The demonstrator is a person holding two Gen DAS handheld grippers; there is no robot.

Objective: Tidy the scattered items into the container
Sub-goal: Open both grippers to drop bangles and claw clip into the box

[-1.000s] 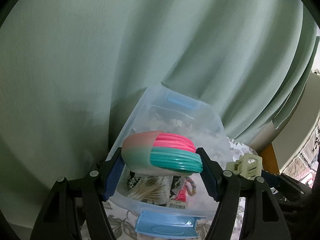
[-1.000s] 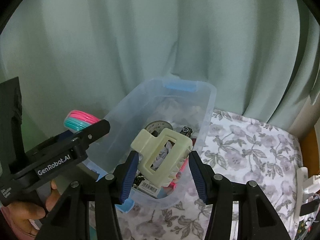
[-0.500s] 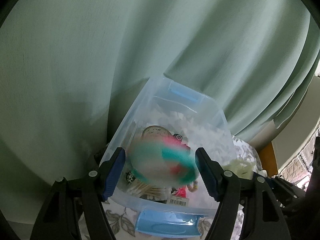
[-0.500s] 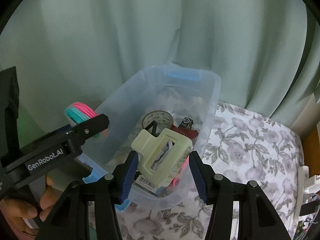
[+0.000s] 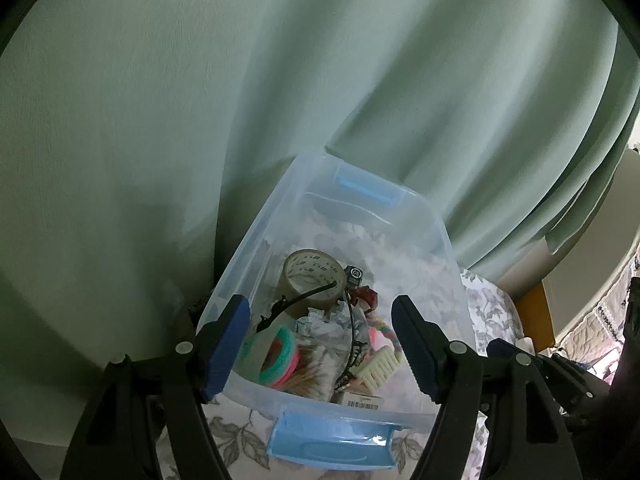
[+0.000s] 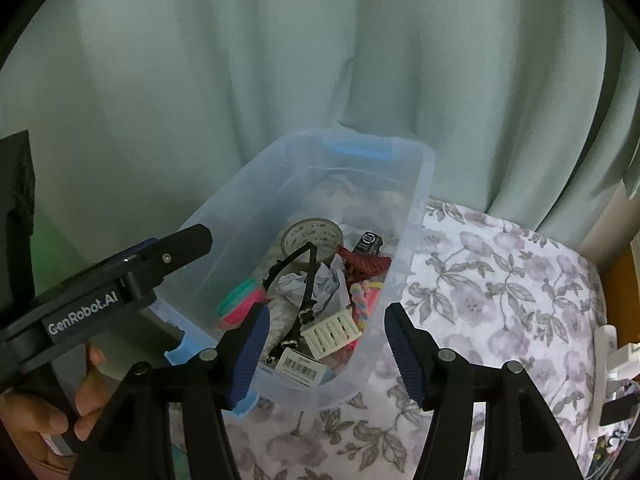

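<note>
A clear plastic container (image 5: 448, 248) with blue handles stands on a floral cloth; it also shows in the right wrist view (image 6: 416, 200). Inside lie the pink and teal ring stack (image 5: 280, 354) (image 6: 238, 304), the cream hair claw (image 5: 378, 368) (image 6: 332, 330), a tape roll (image 5: 312, 272) (image 6: 310, 234), crumpled paper and other small items. My left gripper (image 5: 322, 344) is open and empty above the container's near end. My right gripper (image 6: 324, 350) is open and empty above its near right corner.
A green curtain (image 5: 280, 100) hangs close behind the container. The floral cloth (image 6: 500, 292) spreads to the right. A white object (image 6: 612, 356) lies at the far right edge. The left gripper's body (image 6: 100, 292) and the hand holding it are at the left of the right wrist view.
Both grippers opened. The ring stack dropped from the left gripper into the container, and the hair claw dropped from the right gripper into it.
</note>
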